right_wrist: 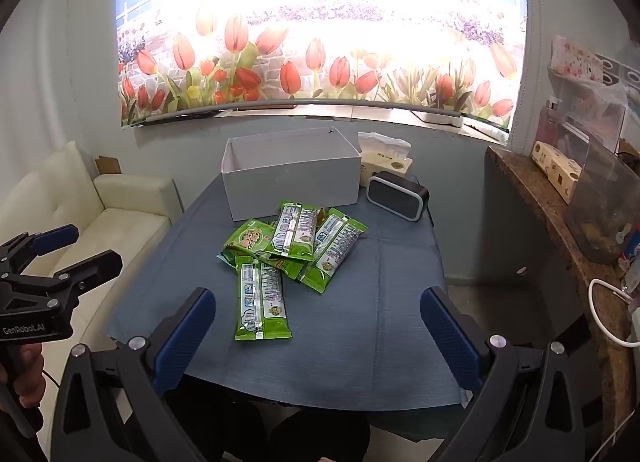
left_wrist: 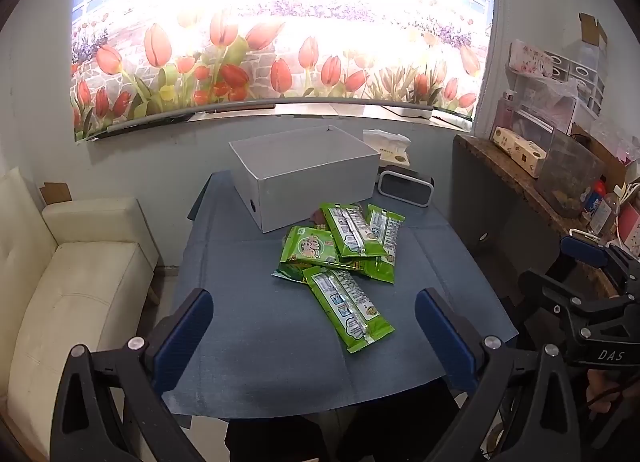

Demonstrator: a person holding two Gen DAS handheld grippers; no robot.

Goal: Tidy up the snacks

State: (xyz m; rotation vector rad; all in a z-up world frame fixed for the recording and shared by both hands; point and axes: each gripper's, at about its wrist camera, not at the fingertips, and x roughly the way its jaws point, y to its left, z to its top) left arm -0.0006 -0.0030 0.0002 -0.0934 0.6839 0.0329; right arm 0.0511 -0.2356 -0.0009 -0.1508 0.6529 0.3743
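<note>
Blue-clothed table (left_wrist: pixel 248 342) stands between cream sofa (left_wrist: pixel 76 286) and tulip mural (left_wrist: pixel 280 62).

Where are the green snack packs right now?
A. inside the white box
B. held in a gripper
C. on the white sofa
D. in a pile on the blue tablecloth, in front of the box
D: the green snack packs lie heaped on the blue tablecloth in front of the open white box, and both grippers are open and hold nothing.

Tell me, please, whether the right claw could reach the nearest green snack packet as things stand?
Probably yes: the right claw is open, and the nearest packet lies flat on the tablecloth just ahead, nothing between.
</note>
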